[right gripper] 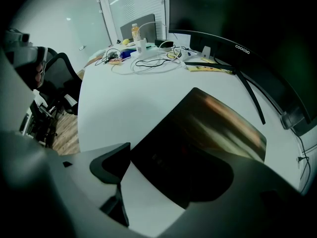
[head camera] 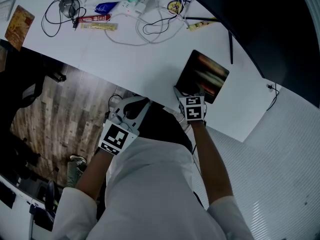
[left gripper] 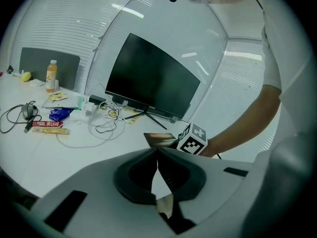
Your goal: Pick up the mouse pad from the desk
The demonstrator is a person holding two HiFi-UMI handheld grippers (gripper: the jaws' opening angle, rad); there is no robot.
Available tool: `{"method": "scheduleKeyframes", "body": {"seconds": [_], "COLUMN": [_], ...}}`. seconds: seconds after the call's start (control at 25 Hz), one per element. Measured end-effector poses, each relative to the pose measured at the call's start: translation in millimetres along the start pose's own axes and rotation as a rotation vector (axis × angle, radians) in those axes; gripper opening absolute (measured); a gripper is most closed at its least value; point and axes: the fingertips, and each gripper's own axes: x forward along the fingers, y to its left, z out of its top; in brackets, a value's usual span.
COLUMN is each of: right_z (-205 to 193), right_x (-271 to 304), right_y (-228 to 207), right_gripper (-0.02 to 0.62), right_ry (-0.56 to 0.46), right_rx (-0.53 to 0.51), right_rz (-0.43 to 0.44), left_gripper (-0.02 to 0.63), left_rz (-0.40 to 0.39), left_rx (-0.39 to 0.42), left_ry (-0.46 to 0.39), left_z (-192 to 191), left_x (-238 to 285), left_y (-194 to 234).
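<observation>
Wide-spread jaws of the right gripper straddle the near edge of the dark, glossy rectangular mouse pad, which lies flat on the white desk; nothing is gripped yet, so closing and lifting seem left to do. Left gripper hangs back, jaws together and empty.

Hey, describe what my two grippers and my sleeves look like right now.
Both the left gripper and the right gripper have pale grey moulded bodies with dark, curved pads. Each carries a white cube printed with black square markers. The person wears short white sleeves.
</observation>
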Motion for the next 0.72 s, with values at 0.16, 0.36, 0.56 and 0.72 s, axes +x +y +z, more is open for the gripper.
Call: {"method": "scheduleKeyframes", "body": {"seconds": [0.16,0.36,0.56,0.72], "right_z": [-3.4,-0.9,-1.7,-2.3], "right_x": [0.8,-0.3,-0.8,-2.3], "right_y": [-3.2,-1.3,-4.8,-16.6], "right_gripper": [0.364,0.362,0.328,0.25], "right_ry": [0.011,0.023,0.023,0.015], "right_rx": [-0.016,0.001,-0.003,0.03], "right_rz": [-0.007,-0.011,-0.017,-0.035], "left_gripper": [0.02,0.02,0.021,0.02], "left_rz": [-0.004,-0.006,-0.013,-0.018], "left_rx": [-0.002,-0.01,-0.01,-0.006], "left_ry": [-0.002,0.0,0.001,0.001], "left_z": [1.8,1.3,2.0,4.9], "left_x": [2.7,4.4,6.7,6.3], "left_y": [1.2,3.9,5.0,8.3]}}
